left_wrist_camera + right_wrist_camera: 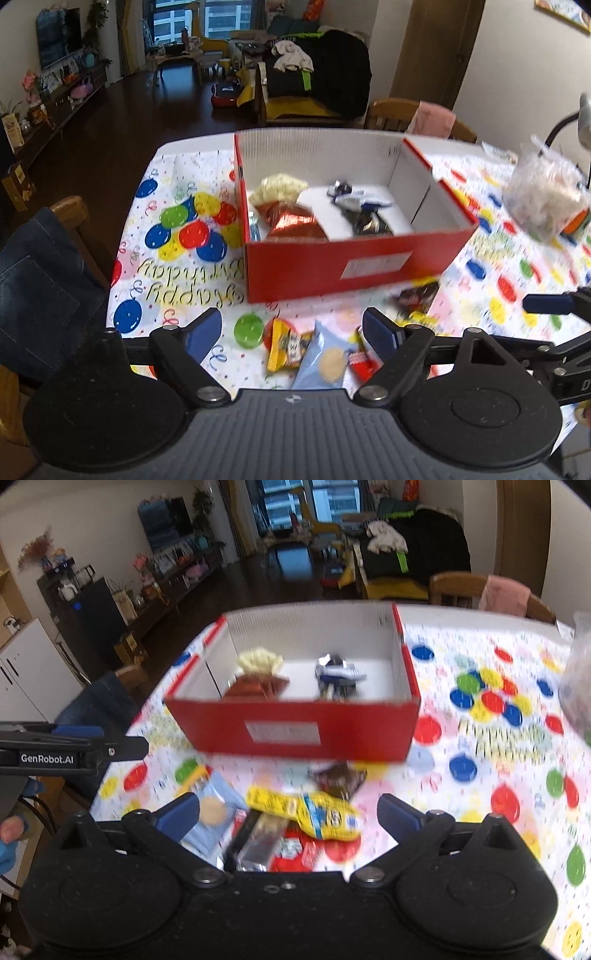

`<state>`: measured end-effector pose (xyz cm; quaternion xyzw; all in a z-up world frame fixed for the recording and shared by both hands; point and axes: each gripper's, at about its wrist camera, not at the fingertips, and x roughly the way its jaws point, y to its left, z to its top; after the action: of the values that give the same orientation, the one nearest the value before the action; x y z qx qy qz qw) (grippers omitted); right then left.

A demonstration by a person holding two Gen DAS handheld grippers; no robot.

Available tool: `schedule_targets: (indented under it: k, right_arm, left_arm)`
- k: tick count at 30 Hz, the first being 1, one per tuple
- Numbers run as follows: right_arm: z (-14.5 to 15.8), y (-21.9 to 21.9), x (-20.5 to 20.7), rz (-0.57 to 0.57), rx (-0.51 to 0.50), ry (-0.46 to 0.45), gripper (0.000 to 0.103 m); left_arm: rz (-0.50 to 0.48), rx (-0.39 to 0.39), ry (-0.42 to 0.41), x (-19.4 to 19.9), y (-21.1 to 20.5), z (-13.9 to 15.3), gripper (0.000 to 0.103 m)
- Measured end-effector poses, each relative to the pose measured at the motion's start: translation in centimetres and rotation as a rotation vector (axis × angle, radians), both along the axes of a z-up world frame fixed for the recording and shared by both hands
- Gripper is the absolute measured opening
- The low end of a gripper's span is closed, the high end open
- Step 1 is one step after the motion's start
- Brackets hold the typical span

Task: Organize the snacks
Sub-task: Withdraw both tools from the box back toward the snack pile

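I had both grippers, left and right, spread wide and empty above loose snacks; red box sat mid-frame.

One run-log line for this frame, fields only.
left gripper: open, empty | right gripper: open, empty | red box: some snacks inside | loose snacks: on table before box | step: pick next

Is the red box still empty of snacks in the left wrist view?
No: the red box already holds a red foil packet and a dark blue-and-white packet inside it.
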<state>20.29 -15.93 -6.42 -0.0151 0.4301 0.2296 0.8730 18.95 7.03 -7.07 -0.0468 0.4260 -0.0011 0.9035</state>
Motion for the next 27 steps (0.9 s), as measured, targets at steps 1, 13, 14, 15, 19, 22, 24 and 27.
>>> schedule_targets:
  k: [1,13,14,15,19,22,24,27]
  right_arm:
    - [-0.4,-0.2,-0.2,-0.003,-0.007,0.005,0.103]
    - [-3.4,-1.0,-0.5,0.007,-0.029,0.095,0.103]
    - [-3.5,-1.1,-0.4,0.009,-0.034,0.102,0.103]
    - [-3.7,-1.1,-0.2,0.011,-0.036,0.109,0.103]
    - [-4.1,-1.3,0.0,0.017,-0.027,0.128,0.102]
    - [-4.4,-1.2,0.1,0.026,-0.027,0.134,0.101]
    - [-4.6,-1.0,0.4,0.037,-0.027,0.142,0.099]
    - [-4.7,-0.5,0.4,0.063,-0.026,0.147,0.098]
  left_arm:
    - [-0.006,0.008,0.006,-0.1,-0.2,-0.5,0.084]
    - [-0.139,0.134,0.145,0.7,-3.8,-7.0,0.084]
    - [-0.15,0.153,0.153,0.8,-4.2,-7.4,0.084]
    - [-0.158,0.182,0.161,0.9,-4.7,-7.9,0.084]
    - [-0.169,0.244,0.17,1.1,-5.8,-9.0,0.084]
    - [-0.179,0.276,0.162,1.2,-6.4,-9.5,0.084]
    - [-0.187,0.312,0.156,1.2,-6.8,-9.8,0.084]
    - [-0.196,0.339,0.153,1.3,-7.2,-10.3,0.084]
